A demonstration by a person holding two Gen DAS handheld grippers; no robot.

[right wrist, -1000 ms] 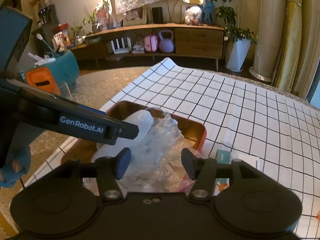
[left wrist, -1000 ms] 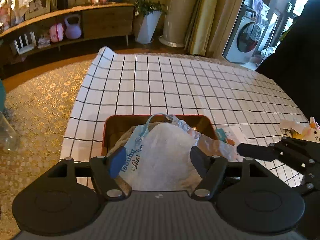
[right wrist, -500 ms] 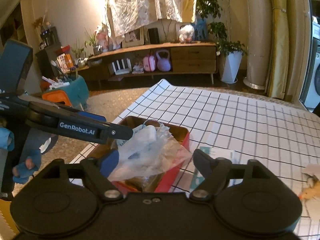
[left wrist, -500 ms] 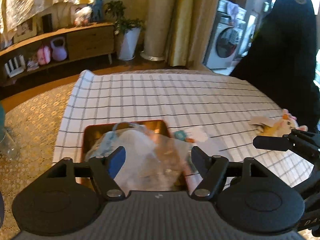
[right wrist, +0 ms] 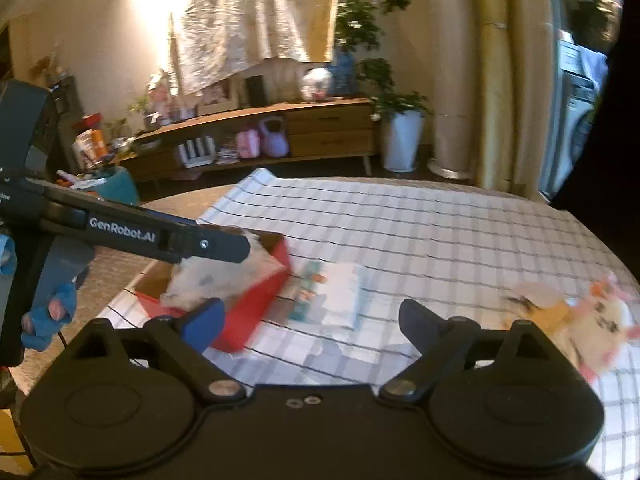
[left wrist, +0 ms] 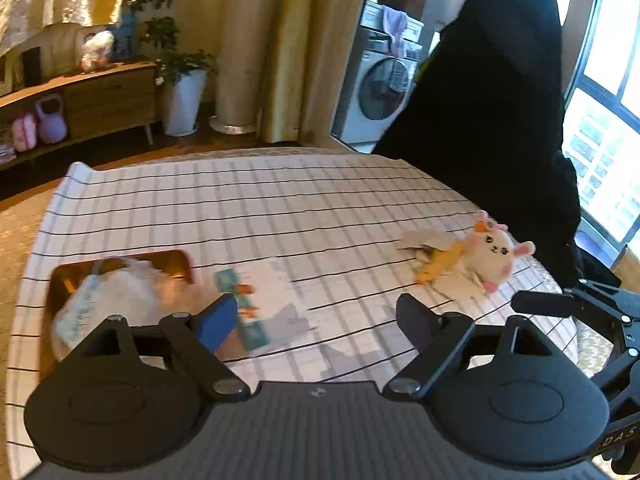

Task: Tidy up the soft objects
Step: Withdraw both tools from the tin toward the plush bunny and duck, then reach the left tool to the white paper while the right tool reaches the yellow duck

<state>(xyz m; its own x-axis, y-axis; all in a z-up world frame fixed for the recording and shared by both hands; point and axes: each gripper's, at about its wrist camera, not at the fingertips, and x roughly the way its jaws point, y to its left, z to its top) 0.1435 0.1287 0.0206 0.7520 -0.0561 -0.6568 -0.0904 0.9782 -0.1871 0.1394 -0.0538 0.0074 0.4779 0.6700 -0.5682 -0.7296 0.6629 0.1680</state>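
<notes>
A red box at the table's left holds a clear bag of white soft goods. A white plush toy with pink ears lies on the right beside a yellow soft toy. My left gripper hovers over the cloth between them, its jaws opening, nothing between them. In the right wrist view the right gripper is likewise opening and empty, with the box at its left finger and the plush toy blurred at the right. One left gripper finger crosses above the box.
A teal and white flat packet lies just right of the box on the checked cloth that covers the round table. A tall black shape stands behind the table's right edge. A gloved hand holds the left gripper.
Both grippers drew back from the box and swung right, jaws widening. The bag stays in the box. The plush toy has come into both views.
</notes>
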